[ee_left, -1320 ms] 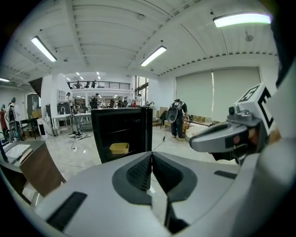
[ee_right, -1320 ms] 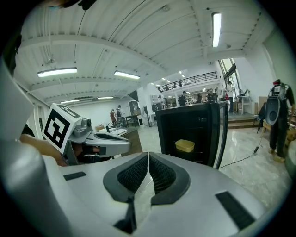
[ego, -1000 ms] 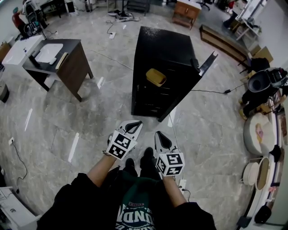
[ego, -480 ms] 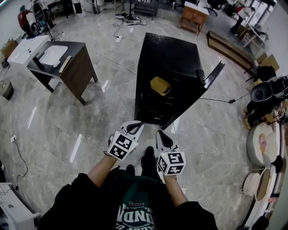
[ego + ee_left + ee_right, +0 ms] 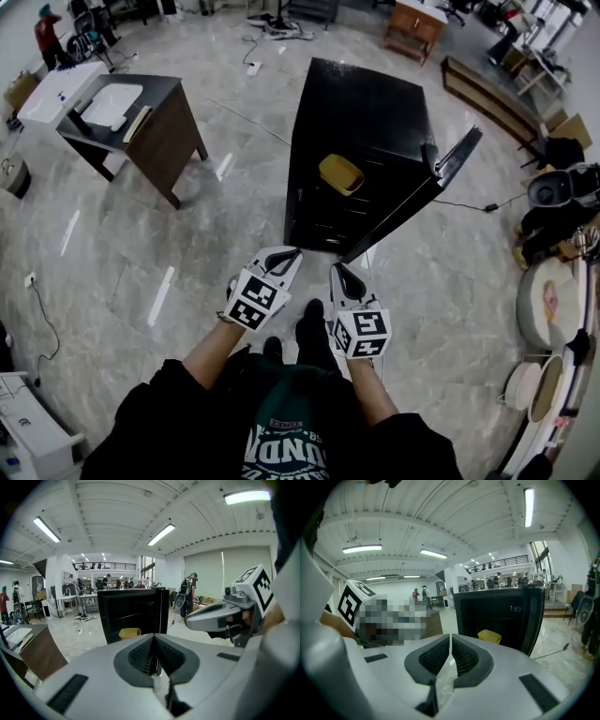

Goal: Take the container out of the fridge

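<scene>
Both sets of fingers are clenched on nothing, left gripper (image 5: pixel 287 255) and right gripper (image 5: pixel 340 273). If I reach into the fridge (image 5: pixel 367 103) like this, I risk shoving the yellow container (image 5: pixel 340 174) deeper.

Black fridge (image 5: pixel 366 112), yellow container (image 5: pixel 340 174) at your 12 o'clock. Your left gripper (image 5: pixel 292 252) and right gripper (image 5: pixel 337 269): white, black-and-white marker squares. Floor (image 5: pixel 122 244) grey marble.
</scene>
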The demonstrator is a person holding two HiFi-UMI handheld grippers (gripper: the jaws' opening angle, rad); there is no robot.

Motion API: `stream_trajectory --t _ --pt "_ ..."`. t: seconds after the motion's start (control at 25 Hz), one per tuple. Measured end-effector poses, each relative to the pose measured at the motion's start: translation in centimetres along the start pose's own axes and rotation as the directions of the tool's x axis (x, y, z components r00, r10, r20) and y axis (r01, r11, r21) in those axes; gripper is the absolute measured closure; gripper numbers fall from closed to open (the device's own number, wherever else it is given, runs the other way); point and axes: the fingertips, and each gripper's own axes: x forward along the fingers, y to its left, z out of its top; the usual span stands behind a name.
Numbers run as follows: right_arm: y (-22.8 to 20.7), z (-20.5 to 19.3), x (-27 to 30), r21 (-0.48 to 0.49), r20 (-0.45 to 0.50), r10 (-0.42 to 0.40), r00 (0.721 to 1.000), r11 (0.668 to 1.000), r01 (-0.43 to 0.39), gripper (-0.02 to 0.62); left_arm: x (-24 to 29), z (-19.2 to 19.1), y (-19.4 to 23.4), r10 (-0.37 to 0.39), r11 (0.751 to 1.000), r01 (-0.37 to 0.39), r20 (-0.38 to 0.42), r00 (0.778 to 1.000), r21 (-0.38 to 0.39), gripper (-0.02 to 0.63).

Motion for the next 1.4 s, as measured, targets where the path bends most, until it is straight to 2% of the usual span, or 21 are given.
stream_trajectory --t 0.32,0.6,0.72,1.2,1.4 --pt "-1.5 -0.4 1.8 -0.101 -0.059 0.005 0.998 0.995 -0.011 0.557 1.2 -0.3 0.7 -0.011 1.0 0.011 -0.013 1.0 -0.003 0.592" --pt "-4.6 -0.4 4.2 -0.194 -0.094 -0.019 0.995 0.981 0.001 0.555 2.4 -0.5 1.7 -0.004 1.0 0.004 -0.02 1.0 -0.014 0.592" --pt "-5.6 -0.9 5.5 -0.231 -0.122 -0.024 0.992 0.973 -0.005 0.521 2.8 -0.8 1.9 -0.003 1.0 0.002 -0.025 1.0 -0.015 0.592" --pt "-9.2 -1.9 10.4 -0.403 -0.194 -0.055 0.98 0.915 -0.029 0.479 3.9 -1.8 2.5 0.016 0.999 -0.017 -0.024 1.0 -0.05 0.592" --pt "-10.1 -2.9 12.5 -0.458 -0.224 -0.066 0.972 0.888 -0.045 0.442 4.3 -2.0 2.7 0.032 0.997 -0.033 -0.011 0.999 -0.076 0.592"
